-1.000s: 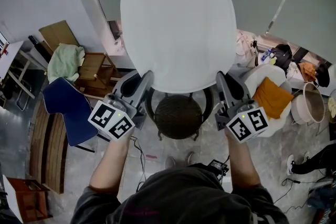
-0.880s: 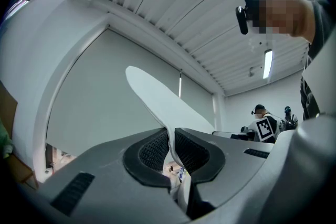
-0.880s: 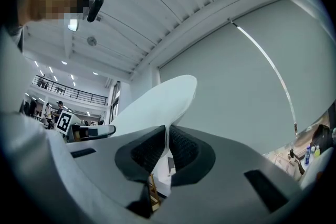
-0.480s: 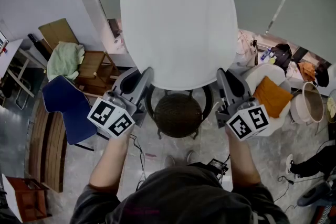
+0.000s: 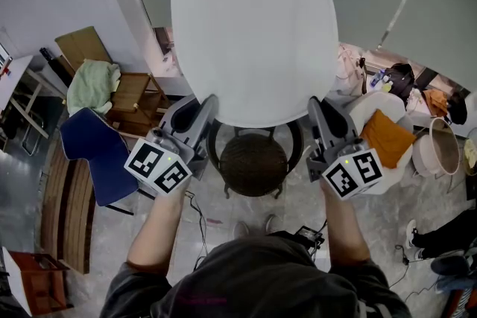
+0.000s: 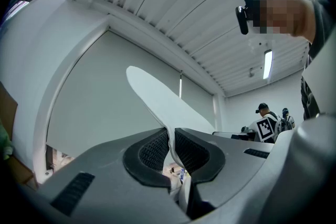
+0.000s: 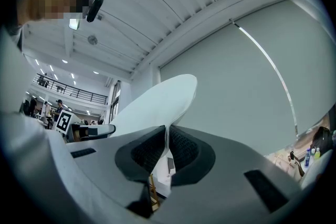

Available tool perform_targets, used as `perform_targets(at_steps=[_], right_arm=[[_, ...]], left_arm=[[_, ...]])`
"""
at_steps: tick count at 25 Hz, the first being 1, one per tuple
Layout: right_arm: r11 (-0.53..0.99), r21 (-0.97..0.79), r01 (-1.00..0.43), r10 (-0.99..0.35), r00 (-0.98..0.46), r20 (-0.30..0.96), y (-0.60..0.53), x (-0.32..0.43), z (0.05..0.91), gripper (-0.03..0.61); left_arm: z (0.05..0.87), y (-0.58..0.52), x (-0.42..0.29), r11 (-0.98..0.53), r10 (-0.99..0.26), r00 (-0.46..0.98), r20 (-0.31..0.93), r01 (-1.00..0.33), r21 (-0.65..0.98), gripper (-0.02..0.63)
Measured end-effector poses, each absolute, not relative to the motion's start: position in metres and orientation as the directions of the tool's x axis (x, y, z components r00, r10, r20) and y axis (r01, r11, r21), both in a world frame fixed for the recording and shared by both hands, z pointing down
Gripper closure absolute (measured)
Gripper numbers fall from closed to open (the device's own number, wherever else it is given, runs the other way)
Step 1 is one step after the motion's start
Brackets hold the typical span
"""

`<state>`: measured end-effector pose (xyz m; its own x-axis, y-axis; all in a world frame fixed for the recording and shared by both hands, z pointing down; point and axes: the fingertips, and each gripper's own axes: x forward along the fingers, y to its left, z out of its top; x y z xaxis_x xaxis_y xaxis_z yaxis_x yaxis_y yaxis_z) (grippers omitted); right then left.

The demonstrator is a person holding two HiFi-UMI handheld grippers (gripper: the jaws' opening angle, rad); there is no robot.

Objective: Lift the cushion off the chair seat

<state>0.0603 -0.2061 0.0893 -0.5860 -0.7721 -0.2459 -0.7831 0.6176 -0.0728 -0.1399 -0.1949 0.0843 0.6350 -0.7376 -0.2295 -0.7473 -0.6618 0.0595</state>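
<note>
In the head view the white cushion [image 5: 253, 26] hangs above the chair [image 5: 253, 164], apart from its dark round seat, and hides the far rim of that seat. The cushion's top is cut off by the border. The left claw [image 5: 209, 105] and the right claw [image 5: 314, 106] grip its lower edge, one at each side of the chair. Right of the chair stands a pale basin [image 5: 436, 147]; what is in it cannot be made out. Between basin and chair lies an orange cloth [image 5: 387, 136]. Left of the chair is a blue seat [image 5: 93, 153].

In the left gripper view the left claw [image 6: 169, 148] is clenched on the thin edge of the cushion [image 6: 157, 102].

In the right gripper view the right claw [image 7: 167, 147] also pinches the cushion [image 7: 152, 102].
</note>
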Motion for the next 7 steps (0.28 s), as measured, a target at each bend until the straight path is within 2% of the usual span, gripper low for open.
perform_targets(at_steps=[7], right_arm=[[0.614, -0.072, -0.786, -0.774, -0.583, -0.247, -0.2067, 0.0579, 0.0895, 0.546]], left_arm=[[0.0847, -0.1962, -0.1424, -0.663, -0.737, 0.636, -0.230, -0.747, 0.059, 0.571]])
